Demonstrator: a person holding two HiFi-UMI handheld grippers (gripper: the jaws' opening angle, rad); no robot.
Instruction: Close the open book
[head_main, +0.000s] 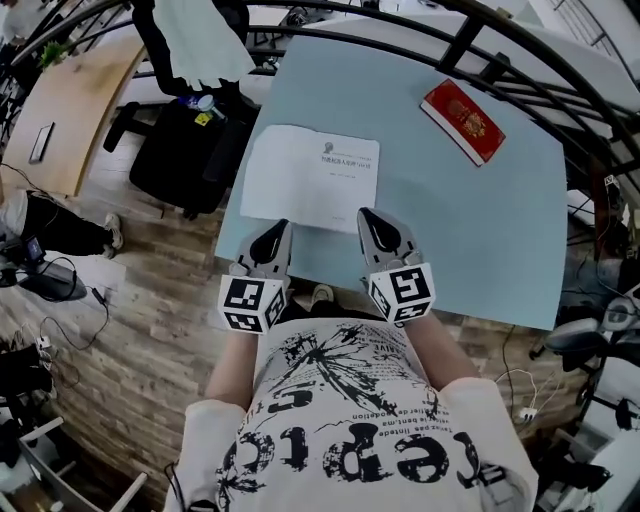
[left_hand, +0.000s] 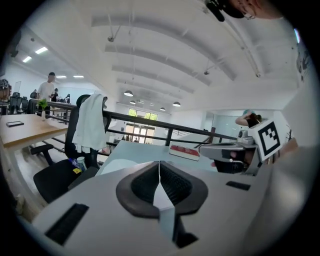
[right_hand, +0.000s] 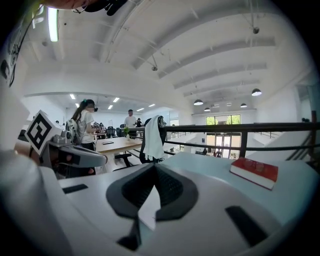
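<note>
Both pairs of jaws are pressed together on nothing. The left gripper and right gripper hover at the near edge of the open book, which lies flat toward the bench's near-left edge. Closing looks unstarted: all of it remains.

My left claw and my right claw, held side by side and level with each other, a gap between them, both pointing forward and tipped slightly down. Each claw's jaws are pressed together, tip to tip.
</note>
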